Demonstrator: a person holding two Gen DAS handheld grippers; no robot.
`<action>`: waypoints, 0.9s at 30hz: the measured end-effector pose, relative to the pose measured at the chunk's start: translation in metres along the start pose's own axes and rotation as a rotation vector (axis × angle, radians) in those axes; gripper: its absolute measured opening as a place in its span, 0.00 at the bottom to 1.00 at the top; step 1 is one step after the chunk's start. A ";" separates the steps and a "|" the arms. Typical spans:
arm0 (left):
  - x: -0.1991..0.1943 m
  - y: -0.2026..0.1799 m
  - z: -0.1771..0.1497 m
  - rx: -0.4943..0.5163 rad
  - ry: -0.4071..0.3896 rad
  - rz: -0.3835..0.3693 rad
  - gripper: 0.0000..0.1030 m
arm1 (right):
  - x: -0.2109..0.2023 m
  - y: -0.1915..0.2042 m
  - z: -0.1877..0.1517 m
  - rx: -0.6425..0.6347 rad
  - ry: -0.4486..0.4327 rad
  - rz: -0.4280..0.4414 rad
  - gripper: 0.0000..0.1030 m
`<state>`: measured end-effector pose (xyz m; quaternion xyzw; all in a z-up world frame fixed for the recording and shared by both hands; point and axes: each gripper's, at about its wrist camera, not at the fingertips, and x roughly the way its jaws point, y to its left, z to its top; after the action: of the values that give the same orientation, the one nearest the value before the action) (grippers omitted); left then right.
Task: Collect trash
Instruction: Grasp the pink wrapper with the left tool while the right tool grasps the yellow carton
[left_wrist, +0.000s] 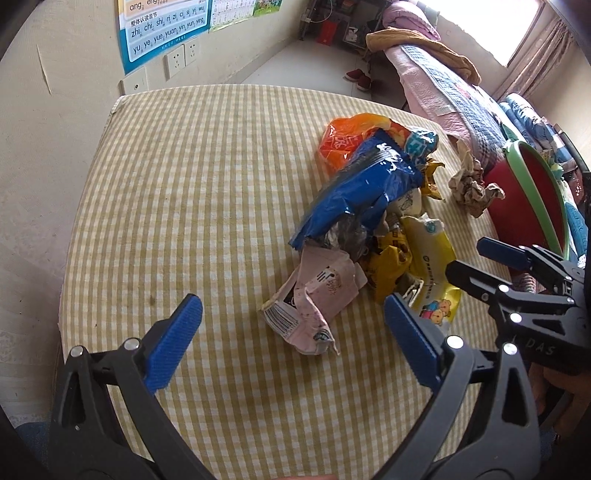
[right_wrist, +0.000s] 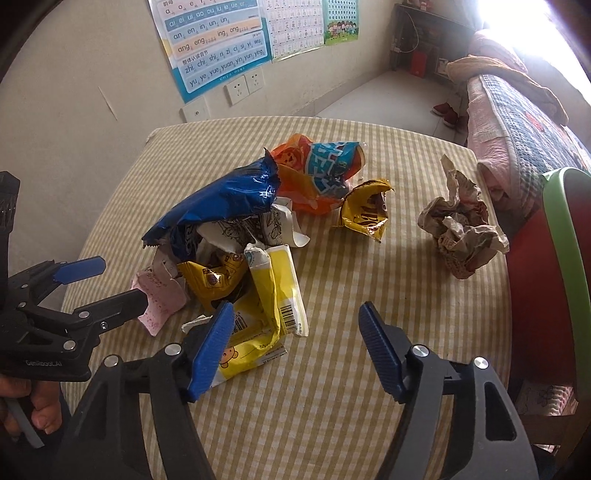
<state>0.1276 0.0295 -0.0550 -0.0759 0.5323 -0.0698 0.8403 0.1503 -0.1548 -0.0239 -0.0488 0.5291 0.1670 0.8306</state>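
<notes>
On the checked tablecloth (right_wrist: 332, 369) the trash sits heaped toward the middle, which I judge suits me, since both grippers can come at it from the near edge; a red bin with a green rim (right_wrist: 561, 229) stands just off the table's right side, likely where it all goes. Biggest in the heap is the blue wrapper (right_wrist: 221, 203), lying across an orange bag (right_wrist: 317, 173) with blue-and-white characters I cannot read; a crumpled brown paper ball (right_wrist: 461, 229) sits apart, near the bin; a pale yellow packet (right_wrist: 273, 295) shows a barcode and a cartoon bear; a pink wrapper (left_wrist: 314, 299), also barcoded, lies nearest my left side; a small yellow wrapper (right_wrist: 365, 214) rests alone. My left gripper (left_wrist: 291, 332) is spread wide with nothing in it, straddling the pink wrapper; my right gripper (right_wrist: 295, 347) is likewise wide and empty, one finger over the yellow packet. On the wall, a pinyin poster (right_wrist: 218, 48) reads "zhi chi shi ri zi ci si yi wu"; the left gripper's body reads "GenRobot.AI".
</notes>
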 end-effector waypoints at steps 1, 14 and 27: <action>0.002 0.000 0.001 0.003 0.004 0.000 0.93 | 0.002 -0.001 0.000 0.005 0.006 0.004 0.63; 0.024 -0.007 0.000 0.016 0.069 -0.019 0.47 | 0.026 -0.008 -0.004 0.044 0.075 0.069 0.26; 0.000 -0.007 -0.014 -0.011 0.044 -0.056 0.37 | -0.007 -0.009 -0.007 0.034 0.030 0.054 0.21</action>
<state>0.1151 0.0219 -0.0595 -0.0940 0.5487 -0.0917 0.8256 0.1448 -0.1666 -0.0214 -0.0231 0.5454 0.1796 0.8184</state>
